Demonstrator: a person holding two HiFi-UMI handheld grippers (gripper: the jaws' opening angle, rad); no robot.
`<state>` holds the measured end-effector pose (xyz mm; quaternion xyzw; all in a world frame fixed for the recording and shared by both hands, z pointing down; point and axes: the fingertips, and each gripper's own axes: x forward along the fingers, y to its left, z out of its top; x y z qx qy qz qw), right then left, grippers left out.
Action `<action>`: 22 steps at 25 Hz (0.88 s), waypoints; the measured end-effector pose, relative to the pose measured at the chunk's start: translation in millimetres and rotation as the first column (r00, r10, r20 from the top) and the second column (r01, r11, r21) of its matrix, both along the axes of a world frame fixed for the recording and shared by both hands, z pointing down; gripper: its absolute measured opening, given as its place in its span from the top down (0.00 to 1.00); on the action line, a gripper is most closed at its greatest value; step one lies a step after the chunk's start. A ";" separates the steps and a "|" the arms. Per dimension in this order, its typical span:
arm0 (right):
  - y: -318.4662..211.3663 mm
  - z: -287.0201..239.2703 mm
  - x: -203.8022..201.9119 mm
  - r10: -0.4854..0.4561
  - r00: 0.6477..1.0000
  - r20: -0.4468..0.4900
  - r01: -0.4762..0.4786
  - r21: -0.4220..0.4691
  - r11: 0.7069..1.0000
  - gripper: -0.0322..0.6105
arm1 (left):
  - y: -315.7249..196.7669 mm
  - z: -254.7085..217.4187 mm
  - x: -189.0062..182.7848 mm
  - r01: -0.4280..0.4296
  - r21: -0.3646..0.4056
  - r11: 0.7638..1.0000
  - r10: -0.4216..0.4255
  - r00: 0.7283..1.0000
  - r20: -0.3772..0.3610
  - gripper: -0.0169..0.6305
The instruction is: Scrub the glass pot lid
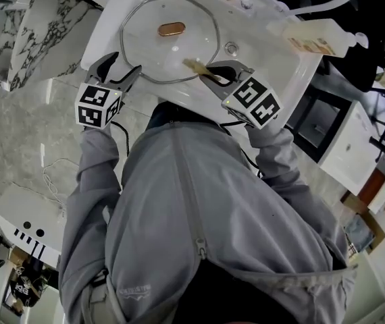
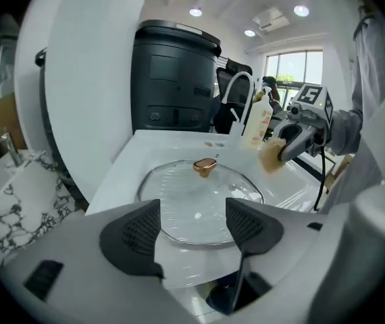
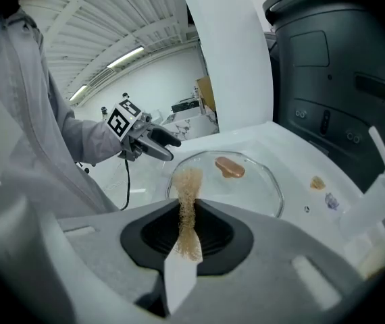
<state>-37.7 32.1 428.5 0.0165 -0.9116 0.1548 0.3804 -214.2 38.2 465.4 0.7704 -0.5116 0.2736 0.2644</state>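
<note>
Down in the white sink (image 1: 277,56) the glass lid (image 1: 145,42) lies flat, its copper knob (image 1: 171,29) pointing up. Both grey sleeves reach forward from the torso, elbows bent, with the forearms angling in toward the lid's near edge.

The left gripper (image 1: 119,69) sits at the lid's near-left rim. Its own view shows the two dark jaws spread wide with nothing between them, the lid (image 2: 196,191) and knob (image 2: 204,165) lying just beyond and below the tips (image 2: 192,213). I cannot tell whether the tips touch the rim.

The right gripper (image 1: 223,69) comes in at the near-right rim, marker cube turned up toward the head camera. Its jaws are pressed together on a tan sponge (image 3: 188,201), seen edge-on as a thin strip that sticks out past the tips (image 3: 188,233) toward the lid (image 3: 250,187). From above, the sponge (image 1: 198,66) rests over the rim.

A soap bottle (image 1: 314,38) lies at the sink's far right corner.
</note>
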 end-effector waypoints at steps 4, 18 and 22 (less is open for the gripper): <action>-13.3 -16.2 -32.7 -0.031 0.998 0.045 0.029 0.058 0.998 0.88 | 3.2 -8.2 -18.9 0.093 0.045 0.995 -0.093 0.996 0.008 0.69; -50.5 -15.2 -186.7 -0.238 0.966 -0.098 0.257 0.318 0.913 0.88 | 3.4 -13.4 -63.6 0.196 0.019 0.980 -0.195 0.980 -0.044 0.96; -65.2 18.7 -213.8 -0.328 0.904 -0.275 0.419 0.406 0.812 0.88 | -1.3 -12.9 -66.5 0.197 0.016 0.980 -0.196 0.978 -0.073 0.96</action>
